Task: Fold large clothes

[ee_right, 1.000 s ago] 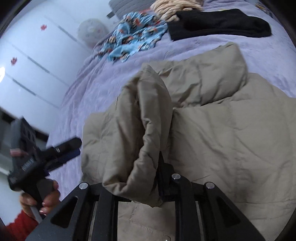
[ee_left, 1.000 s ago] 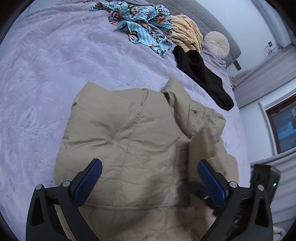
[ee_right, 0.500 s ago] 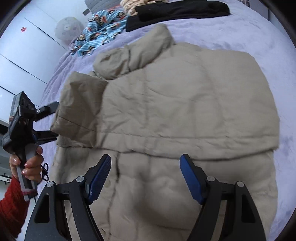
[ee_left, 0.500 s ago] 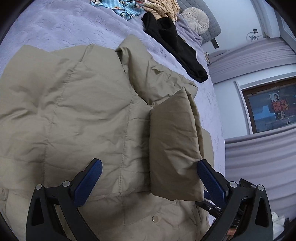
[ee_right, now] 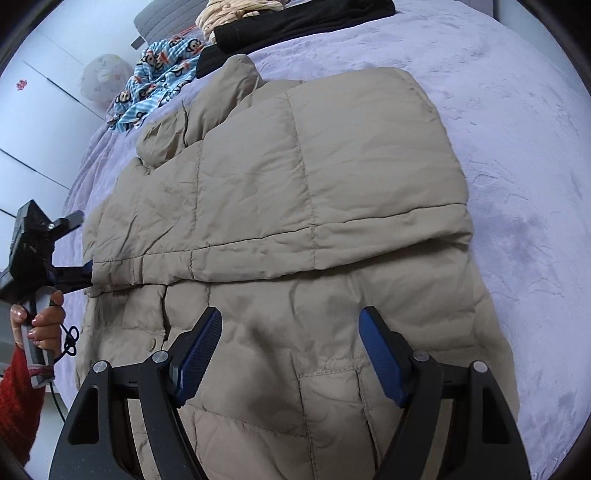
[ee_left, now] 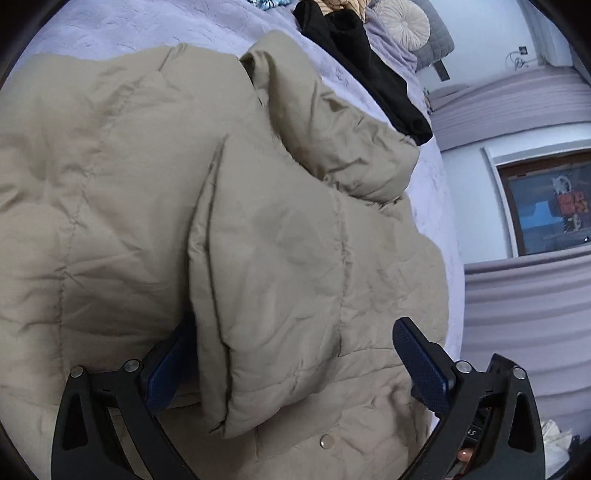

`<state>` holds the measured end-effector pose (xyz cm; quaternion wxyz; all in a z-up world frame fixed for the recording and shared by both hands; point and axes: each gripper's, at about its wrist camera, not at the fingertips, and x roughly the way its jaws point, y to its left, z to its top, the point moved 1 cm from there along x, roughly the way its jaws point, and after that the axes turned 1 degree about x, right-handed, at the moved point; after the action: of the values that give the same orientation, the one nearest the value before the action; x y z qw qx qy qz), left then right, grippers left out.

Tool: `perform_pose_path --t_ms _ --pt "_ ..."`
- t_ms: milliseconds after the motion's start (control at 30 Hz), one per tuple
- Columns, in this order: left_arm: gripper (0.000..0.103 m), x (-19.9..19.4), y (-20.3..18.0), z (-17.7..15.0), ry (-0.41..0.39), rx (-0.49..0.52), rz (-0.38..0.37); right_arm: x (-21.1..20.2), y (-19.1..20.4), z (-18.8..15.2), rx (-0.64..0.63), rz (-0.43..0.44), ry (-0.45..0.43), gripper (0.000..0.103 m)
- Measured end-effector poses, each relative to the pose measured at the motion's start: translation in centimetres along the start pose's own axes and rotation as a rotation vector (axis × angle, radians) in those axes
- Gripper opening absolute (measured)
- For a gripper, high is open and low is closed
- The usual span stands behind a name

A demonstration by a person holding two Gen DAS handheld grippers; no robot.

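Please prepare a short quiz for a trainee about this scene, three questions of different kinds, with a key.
1. Which colour has the bed cover under the beige jacket? A lilac, B green, C red.
2. True or false: the right gripper is shut on the jacket.
3. Which garment lies nearest to the jacket's collar?

Key
1. A.
2. False. It is open; its jaws have just opened and no fabric is between the pads.
3. The black garment.
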<state>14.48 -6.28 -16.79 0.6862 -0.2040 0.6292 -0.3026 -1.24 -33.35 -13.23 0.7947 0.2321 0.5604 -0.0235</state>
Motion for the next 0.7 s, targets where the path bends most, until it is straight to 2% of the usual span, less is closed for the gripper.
perform_pose_path --t_ms 33,67,100,133,300,400,433,467,533,600,700 --pt "0.075 0.5 -0.4 -0.1 0.008 0.007 0.016 0.3 0.3 0.1 -0.024 -0.004 0.0 0.08" --pt "0.029 1.0 -1.0 0.1 0.027 0.01 0.023 0.6 0.7 0.1 -0.045 -0.012 0.001 0.08" --pt "0.008 1.4 -1.3 0.3 0.047 0.001 0.018 0.9 1.0 0.3 -0.071 -0.021 0.001 0.08" --pt "0.008 1.2 -1.7 0.5 0.037 -0.014 0.008 1.1 1.2 0.5 -0.097 -0.031 0.002 0.08" --pt "0.008 -4.2 -3.8 2.0 -0.144 0.055 0.01 1.4 1.6 2.2 -0.204 -0.081 -0.01 0.079" --pt "0.008 -5.6 -2.3 2.3 -0.159 0.066 0.075 0.4 0.3 3.6 -0.198 -0.129 -0.049 0.079" --pt "0.008 -5.5 -1.3 2.2 -0.136 0.057 0.092 0.0 -0.4 4.0 -0.186 -0.138 -0.063 0.074" --pt "0.008 -4.8 -0.5 2.0 -0.107 0.05 0.113 -0.3 -1.2 4.3 -0.167 -0.147 -0.076 0.057" --pt "0.008 -2.9 1.0 1.5 -0.059 0.054 0.172 0.3 -3.1 4.6 -0.112 -0.174 -0.061 0.036" --pt "0.009 -1.6 2.0 0.6 -0.06 0.037 0.18 1.6 -5.1 4.3 -0.052 -0.143 -0.03 0.034" --pt "0.009 -1.7 1.9 0.3 -0.081 0.014 0.2 2.1 -6.4 4.0 -0.01 -0.105 -0.031 0.033"
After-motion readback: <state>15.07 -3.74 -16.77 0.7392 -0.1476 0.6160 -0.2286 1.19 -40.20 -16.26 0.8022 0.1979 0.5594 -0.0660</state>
